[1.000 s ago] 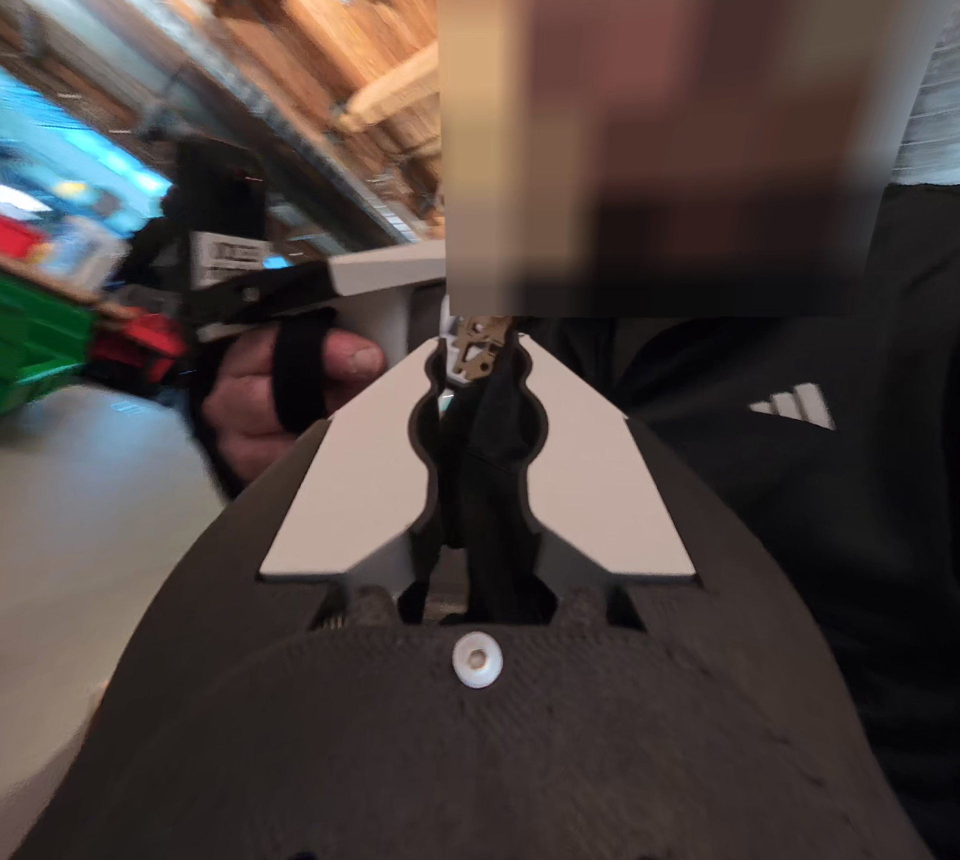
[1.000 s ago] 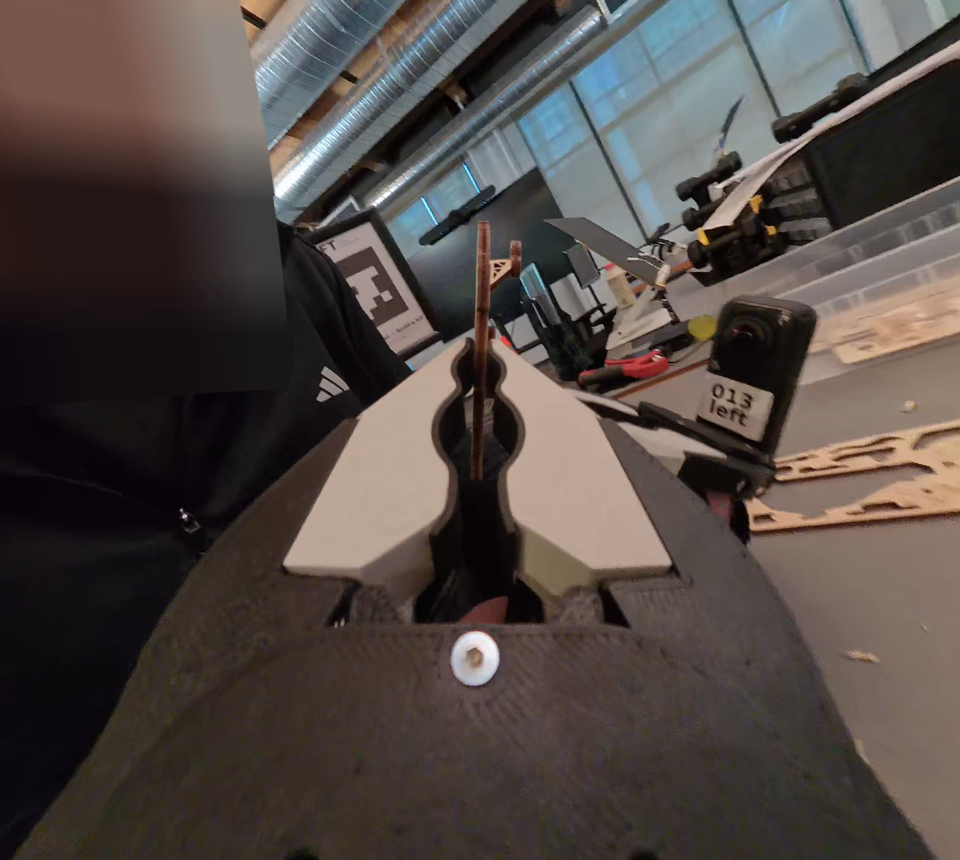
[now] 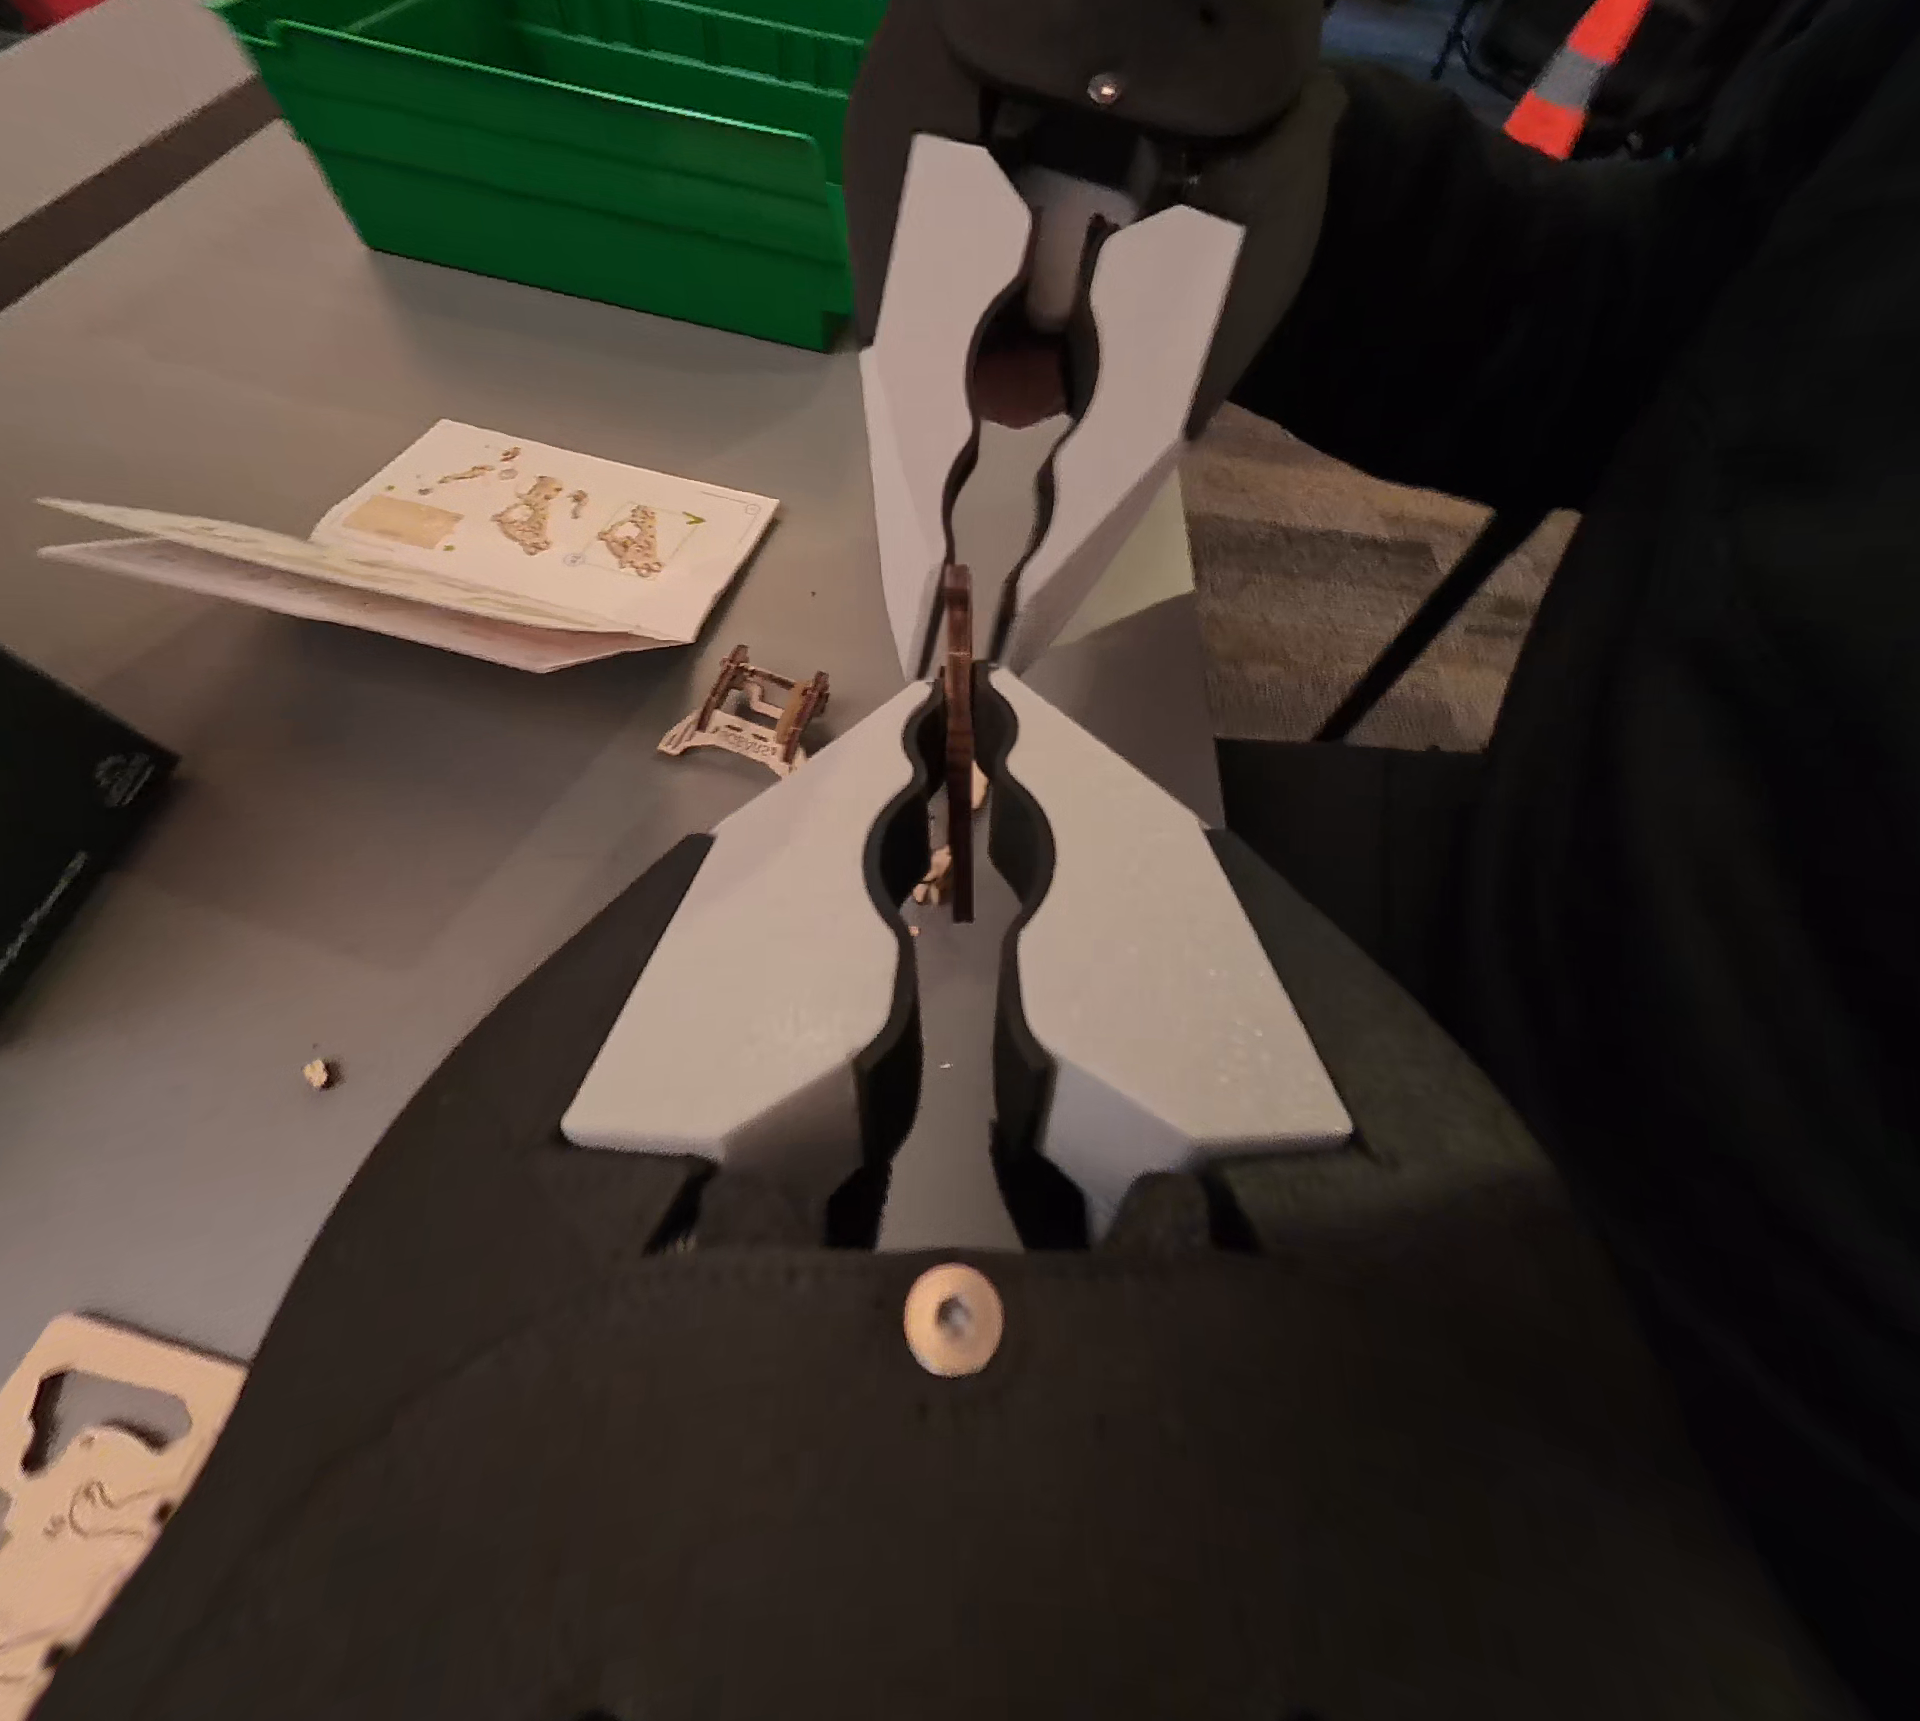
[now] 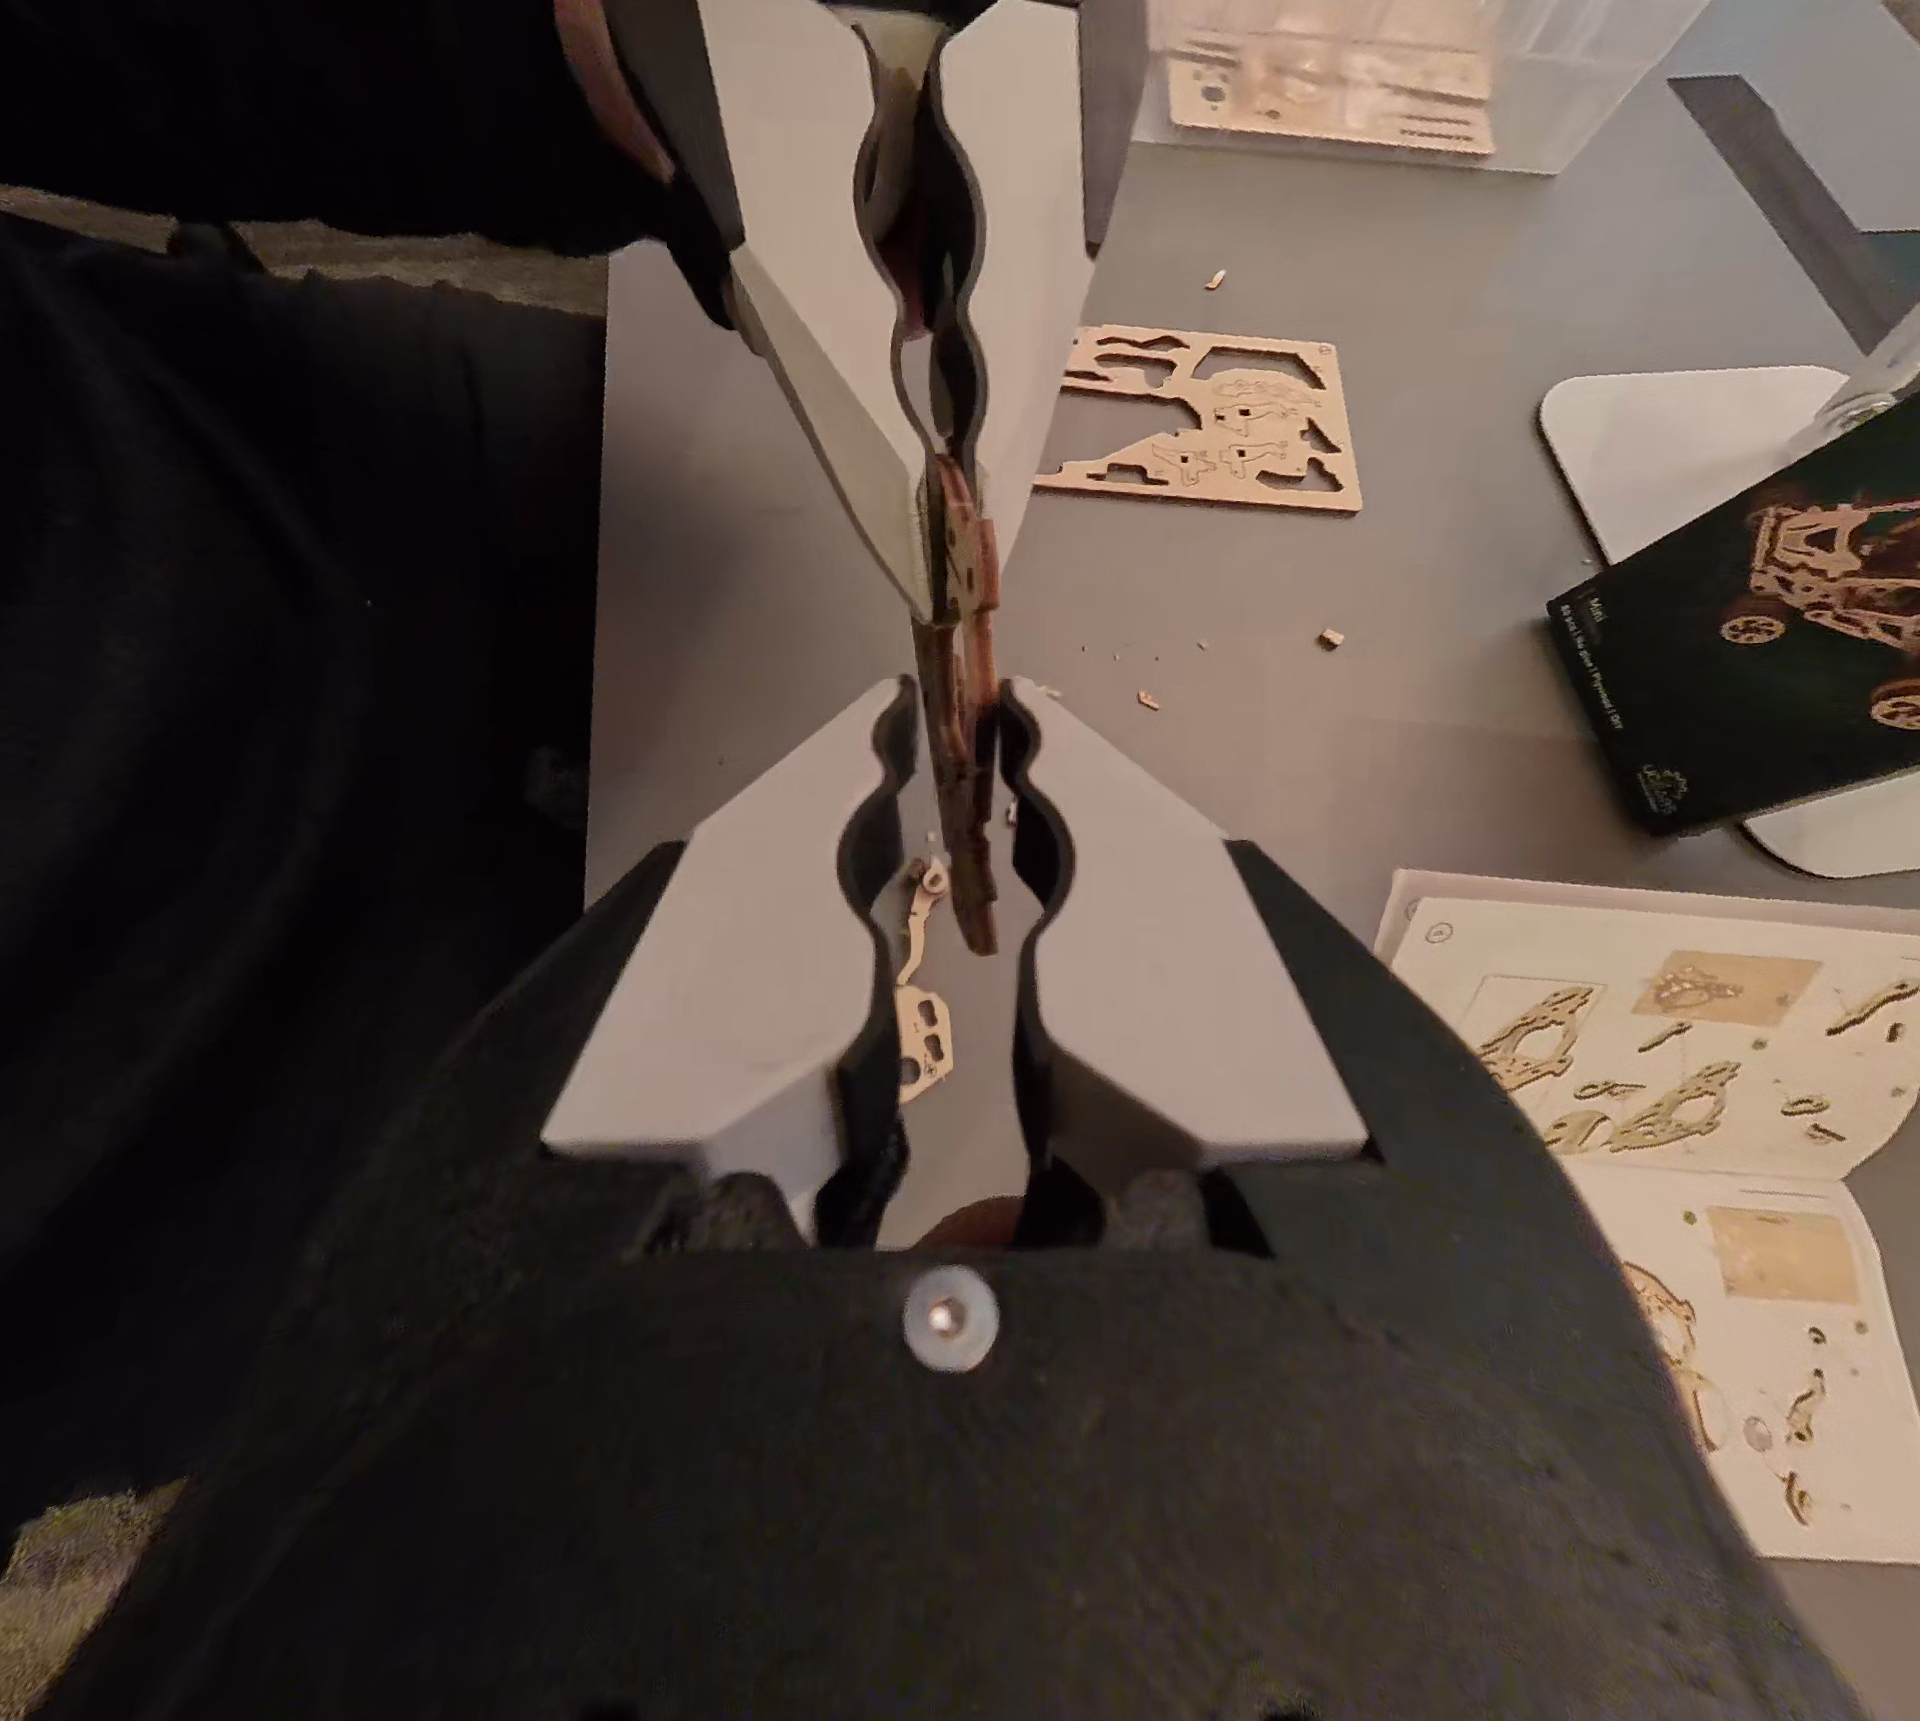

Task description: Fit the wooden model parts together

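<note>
Both views are dim and warm-toned, with soft, diffuse light and no hard shadows on the grey table (image 3: 312,840). Around the green bin (image 3: 582,113) the background smears with motion blur, and the bin's edges bow with wide-angle distortion. The dark gripper housing nearest each lens loses detail. Paper beside the bin looks slightly overexposed.

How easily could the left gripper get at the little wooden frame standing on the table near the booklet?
Probably not right away. The wooden frame stands in the open just beside the left gripper, with nothing between them, but its fingers are closed on a thin wooden part, which it would have to let go first.
</note>
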Motion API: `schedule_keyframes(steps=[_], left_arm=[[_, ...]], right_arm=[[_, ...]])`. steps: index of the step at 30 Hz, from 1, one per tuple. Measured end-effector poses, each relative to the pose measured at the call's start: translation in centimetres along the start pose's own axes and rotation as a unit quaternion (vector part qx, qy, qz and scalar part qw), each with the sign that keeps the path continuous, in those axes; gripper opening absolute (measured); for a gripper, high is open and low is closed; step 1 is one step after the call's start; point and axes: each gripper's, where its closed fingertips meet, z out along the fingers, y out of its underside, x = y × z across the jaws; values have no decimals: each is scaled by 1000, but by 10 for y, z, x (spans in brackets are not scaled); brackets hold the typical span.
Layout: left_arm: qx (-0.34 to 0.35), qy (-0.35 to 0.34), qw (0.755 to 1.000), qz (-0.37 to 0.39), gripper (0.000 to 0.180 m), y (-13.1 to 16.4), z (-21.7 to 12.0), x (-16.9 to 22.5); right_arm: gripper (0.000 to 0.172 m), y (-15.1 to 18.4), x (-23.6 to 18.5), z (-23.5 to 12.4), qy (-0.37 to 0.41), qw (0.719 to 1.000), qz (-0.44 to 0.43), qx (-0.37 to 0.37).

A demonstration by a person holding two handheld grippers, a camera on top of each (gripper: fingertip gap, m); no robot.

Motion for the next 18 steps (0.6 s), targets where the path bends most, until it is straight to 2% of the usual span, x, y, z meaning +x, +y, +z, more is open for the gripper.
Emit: schedule_keyframes(steps=[2,7,10,13,18], left_arm=[[14,-16,1000,-14,1,1,-4,-6],[57,-44,996,-50,1,3,-18,-17],[58,-74,994,-64,1,12,-23,-26],[61,-101,990,-81,1,19,-28,-34],[74,-139,980,-122,1,31,-33,-43]], right_arm=[[27,-5,4,-1,12,1000,8,12],[39,-9,14,-13,62,997,28,39],[41,-2,17,-22,96,993,46,46],[41,15,16,-28,117,990,73,39],[40,56,6,-27,142,984,101,-21]])
